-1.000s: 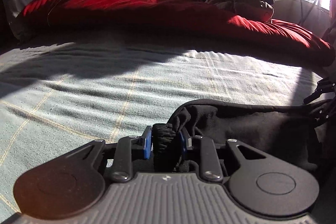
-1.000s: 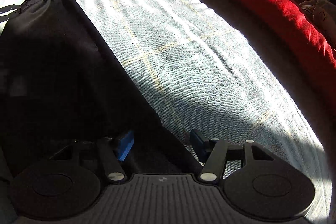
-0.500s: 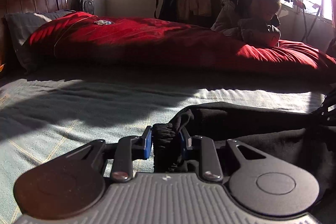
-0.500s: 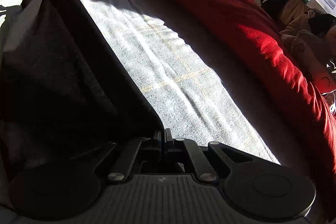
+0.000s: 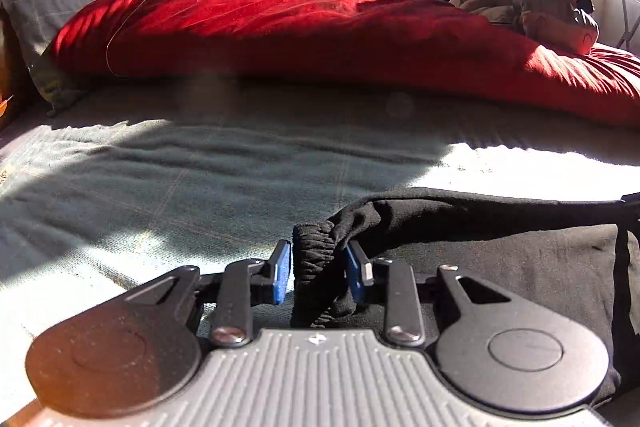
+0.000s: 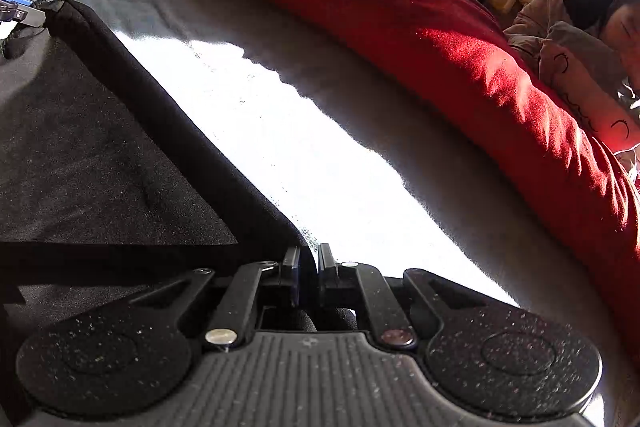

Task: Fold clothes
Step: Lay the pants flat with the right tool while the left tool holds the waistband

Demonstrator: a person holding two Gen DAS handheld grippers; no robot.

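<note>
The black garment (image 5: 500, 267) lies on the grey-green bed sheet (image 5: 160, 187), on the near side of the red duvet (image 5: 320, 27). Its folded edge runs taut between the two grippers. The step in hand looks like carrying this edge over to make a fold.

To do it well: keep both ends level & the edge tight, lay it down parallel to the duvet, release only when the cloth lies flat on the sheet.

The left gripper (image 5: 318, 267) has its jaws around the ribbed cuff or waistband; they have just been opening a little. The right-hand blue pad (image 5: 356, 275) touches the cloth, and a small gap shows at the other pad, so the hold is loose, prob. releasing.

The right gripper (image 6: 308, 267) is clenched on the garment's corner, jaws nearly together.

Both grippers point obliquely down toward the sheet, the duvet well ahead of them.
</note>
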